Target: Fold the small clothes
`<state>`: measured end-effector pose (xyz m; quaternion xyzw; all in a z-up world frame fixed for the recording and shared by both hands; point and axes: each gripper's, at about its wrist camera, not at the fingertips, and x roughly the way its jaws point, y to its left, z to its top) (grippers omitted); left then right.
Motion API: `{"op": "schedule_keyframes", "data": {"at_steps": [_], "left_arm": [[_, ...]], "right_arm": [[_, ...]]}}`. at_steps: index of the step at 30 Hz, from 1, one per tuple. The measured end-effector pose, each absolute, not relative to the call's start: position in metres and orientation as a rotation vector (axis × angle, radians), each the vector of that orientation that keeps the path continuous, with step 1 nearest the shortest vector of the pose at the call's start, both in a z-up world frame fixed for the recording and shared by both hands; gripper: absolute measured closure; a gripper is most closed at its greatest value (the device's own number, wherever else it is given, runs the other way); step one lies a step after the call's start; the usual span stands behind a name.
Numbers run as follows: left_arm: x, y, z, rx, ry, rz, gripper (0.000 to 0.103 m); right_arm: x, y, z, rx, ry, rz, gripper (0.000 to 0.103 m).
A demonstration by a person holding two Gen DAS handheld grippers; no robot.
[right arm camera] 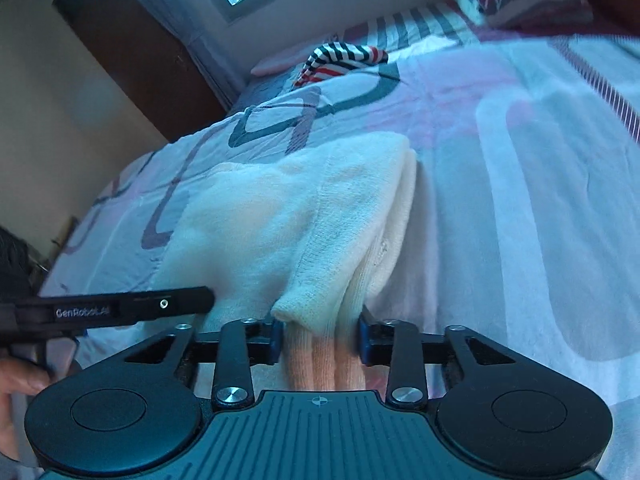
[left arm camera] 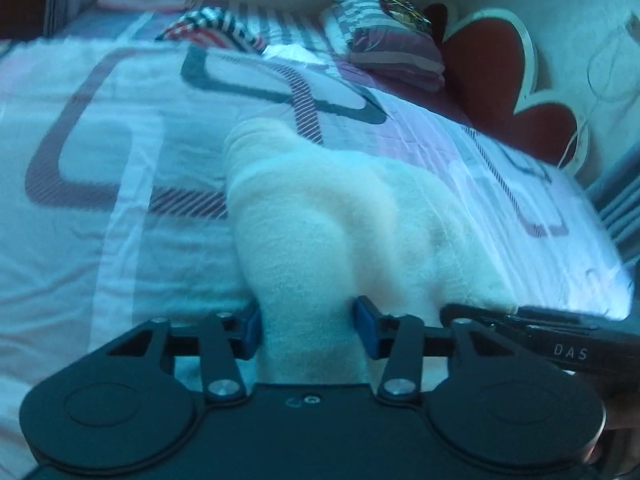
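Note:
A cream knitted garment point(left arm camera: 332, 216) lies partly folded on the patterned bedsheet point(left arm camera: 100, 160). My left gripper point(left arm camera: 308, 332) is shut on its near left edge, the blue pads pressing bunched fabric. In the right wrist view the same cream garment point(right arm camera: 304, 216) shows stacked layers, and my right gripper point(right arm camera: 320, 340) is shut on its near right edge. Each gripper shows in the other's view: the right gripper point(left arm camera: 540, 332) at the lower right of the left wrist view, the left gripper point(right arm camera: 120, 308) at the lower left of the right wrist view.
A striped red, white and navy garment point(left arm camera: 216, 28) lies crumpled at the far side of the bed, also in the right wrist view point(right arm camera: 344, 60). A folded striped quilt point(left arm camera: 384, 40) sits by the red headboard point(left arm camera: 500, 80). A wall and dark door point(right arm camera: 132, 48) stand left.

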<state>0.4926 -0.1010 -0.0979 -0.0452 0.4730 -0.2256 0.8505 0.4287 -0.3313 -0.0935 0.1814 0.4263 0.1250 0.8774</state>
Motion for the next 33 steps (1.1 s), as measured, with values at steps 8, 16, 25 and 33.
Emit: {"op": "schedule_keyframes", "data": {"at_steps": [8,16,25,33], "left_arm": [[0.474,-0.081,-0.066,-0.003,0.913,-0.516,0.072],[0.465,0.001,-0.037,0.058,0.870,-0.483,0.072],[0.459,0.096,-0.046,0.037,0.938,-0.417,0.070],[0.457,0.134,-0.085,-0.054,0.965,-0.422,0.028]], "right_arm": [[0.409,-0.281,-0.050,0.253,0.812,0.227,0.077],[0.410,-0.191,-0.033,0.252,0.764,0.284,0.077],[0.418,-0.104,-0.057,0.298,0.820,0.365,0.077],[0.409,-0.134,-0.096,0.452,0.887,0.295,0.077]]}}
